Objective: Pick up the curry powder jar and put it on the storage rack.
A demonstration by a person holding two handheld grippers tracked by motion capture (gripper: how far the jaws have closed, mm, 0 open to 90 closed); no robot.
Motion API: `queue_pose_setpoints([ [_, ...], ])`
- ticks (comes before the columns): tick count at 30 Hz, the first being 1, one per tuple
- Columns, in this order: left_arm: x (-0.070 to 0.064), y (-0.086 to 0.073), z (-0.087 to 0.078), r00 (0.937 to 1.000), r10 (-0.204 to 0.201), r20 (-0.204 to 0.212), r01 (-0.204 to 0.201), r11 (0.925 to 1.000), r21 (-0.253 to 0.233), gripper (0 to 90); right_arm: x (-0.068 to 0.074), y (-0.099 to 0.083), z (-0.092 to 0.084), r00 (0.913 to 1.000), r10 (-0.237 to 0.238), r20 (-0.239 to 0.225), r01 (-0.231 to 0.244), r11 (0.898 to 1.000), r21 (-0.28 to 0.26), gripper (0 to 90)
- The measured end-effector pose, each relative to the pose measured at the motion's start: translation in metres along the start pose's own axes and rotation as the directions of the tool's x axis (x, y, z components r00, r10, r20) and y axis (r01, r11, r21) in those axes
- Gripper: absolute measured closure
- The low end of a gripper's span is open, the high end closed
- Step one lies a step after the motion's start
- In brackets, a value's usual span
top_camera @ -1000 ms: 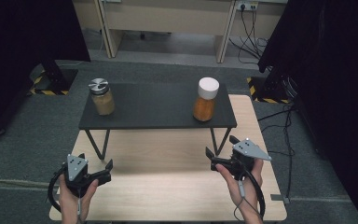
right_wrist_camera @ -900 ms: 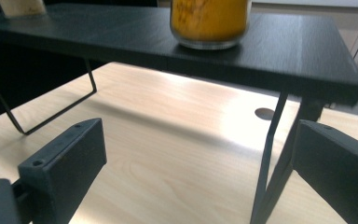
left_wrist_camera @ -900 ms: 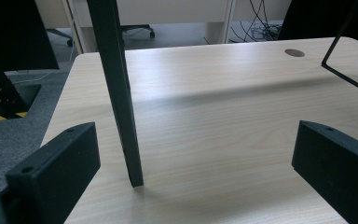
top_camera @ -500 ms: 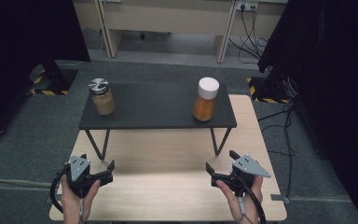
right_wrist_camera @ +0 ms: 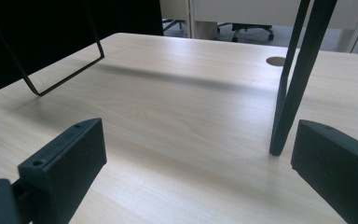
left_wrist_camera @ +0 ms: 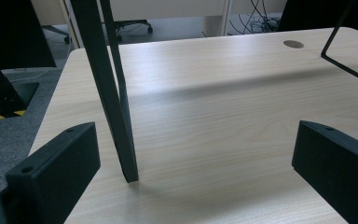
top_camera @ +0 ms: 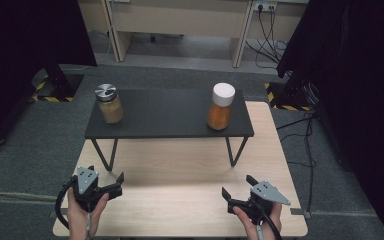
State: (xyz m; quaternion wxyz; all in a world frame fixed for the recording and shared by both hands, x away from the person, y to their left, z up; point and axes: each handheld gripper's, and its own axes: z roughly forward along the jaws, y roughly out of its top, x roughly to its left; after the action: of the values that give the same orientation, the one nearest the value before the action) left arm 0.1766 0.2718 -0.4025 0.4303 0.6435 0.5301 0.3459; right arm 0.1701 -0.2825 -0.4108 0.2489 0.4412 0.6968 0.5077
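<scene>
A low black stand (top_camera: 170,117) sits on the wooden table (top_camera: 180,175). On its left end is a glass jar with a silver lid (top_camera: 109,104) and tan contents. On its right end is a jar with a white lid (top_camera: 220,107) and orange contents. My left gripper (top_camera: 106,174) is held open near the table's front left edge, empty, facing the stand's left leg (left_wrist_camera: 116,102). My right gripper (top_camera: 237,186) is open and empty near the front right, and the stand's right leg (right_wrist_camera: 292,93) rises just ahead of it. Both jars are far from the jaws.
Grey carpet surrounds the table. Black curtains hang at both sides, and desks with cables (top_camera: 272,30) stand at the back. A cable hole (right_wrist_camera: 276,61) marks the tabletop beyond the stand. Bare wood lies between the two grippers.
Both grippers have drawn back toward the table's near edge, the right one more than the left. Both have stayed open. The jars have not moved.
</scene>
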Motion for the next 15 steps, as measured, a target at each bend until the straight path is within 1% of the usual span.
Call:
queue_pose_setpoints([
  [1, -0.001, -0.001, 0.0, 1.0, 0.0, -0.001, 0.0, 1.0, 0.0, 0.1, 0.001, -0.002, -0.001, 0.9999, -0.012, 0.005, 0.012, 1.0, 0.007, 3.4],
  [2, -0.001, -0.001, 0.0, 1.0, 0.0, -0.002, 0.0, 1.0, 0.0, 0.1, 0.001, -0.004, -0.001, 0.9999, -0.014, 0.007, 0.014, 1.0, 0.01, 3.4],
  [4, -0.002, -0.001, 0.0, 1.0, 0.0, -0.006, 0.0, 1.0, -0.001, 0.1, 0.001, -0.007, -0.002, 1.0, -0.005, 0.005, 0.005, 1.0, 0.009, 3.4],
  [7, -0.002, -0.002, 0.0, 0.9999, 0.001, -0.012, -0.001, 1.0, -0.003, 0.1, 0.002, -0.01, -0.004, 0.9999, -0.007, 0.015, 0.007, 1.0, 0.008, 3.4],
  [9, -0.002, -0.002, 0.0, 0.9999, 0.001, -0.014, -0.001, 1.0, -0.002, 0.1, 0.002, -0.013, -0.005, 0.9999, 0.001, 0.014, -0.001, 1.0, 0.007, 3.4],
  [14, -0.003, -0.003, 0.001, 0.9999, 0.001, -0.015, -0.001, 1.0, -0.004, 0.1, 0.003, -0.018, -0.005, 0.9998, -0.005, 0.018, 0.005, 1.0, 0.022, 3.4],
  [15, -0.003, -0.003, 0.001, 0.9999, 0.003, -0.015, -0.003, 1.0, -0.005, 0.1, 0.002, -0.018, -0.005, 0.9999, -0.005, 0.012, 0.005, 1.0, 0.029, 3.4],
])
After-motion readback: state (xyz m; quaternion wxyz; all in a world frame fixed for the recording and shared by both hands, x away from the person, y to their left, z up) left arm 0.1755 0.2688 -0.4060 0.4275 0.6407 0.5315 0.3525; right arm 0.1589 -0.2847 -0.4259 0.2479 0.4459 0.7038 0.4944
